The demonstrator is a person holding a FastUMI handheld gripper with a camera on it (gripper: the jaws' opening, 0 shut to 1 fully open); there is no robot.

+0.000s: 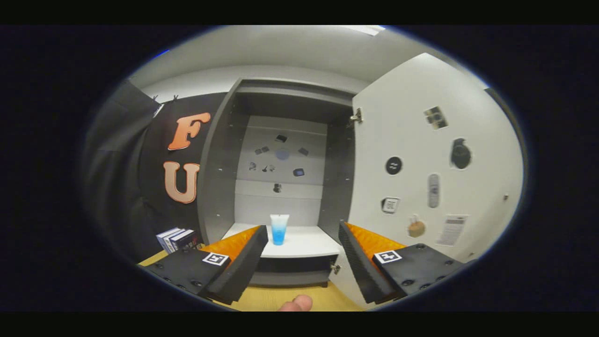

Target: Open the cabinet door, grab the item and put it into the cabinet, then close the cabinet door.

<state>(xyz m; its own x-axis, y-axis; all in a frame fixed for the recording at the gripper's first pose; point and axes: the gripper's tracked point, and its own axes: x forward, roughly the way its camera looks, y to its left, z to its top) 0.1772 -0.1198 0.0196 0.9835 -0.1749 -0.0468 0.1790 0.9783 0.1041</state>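
Cup (279, 229) — translucent, tinted blue toward its lower half, standing upright on the pale bottom shelf (304, 243) inside the cabinet (220, 178), just beyond the fingertips and nearer the left finger than the right. Gripper (303, 262) — fingers spread wide, holding nothing, the cup clear of both. Cabinet door (421, 140) — swung fully open to the right, hinge (357, 115) visible at its top corner. Status, as judged: door opened and item placed inside look done; closing the door is what remains. Markings — small stickers or pictures dot the cabinet's back panel (281, 159) and the inner face of the door, along with a printed sheet (452, 230) low on the door; all too small to read, no brand legible. Square coded tags sit on both fingers. Surroundings — a short row of books (177, 238) stands left of the cabinet base on a yellowish floor (281, 297); a fingertip (295, 304) of the person shows between the fingers, nearest the camera.
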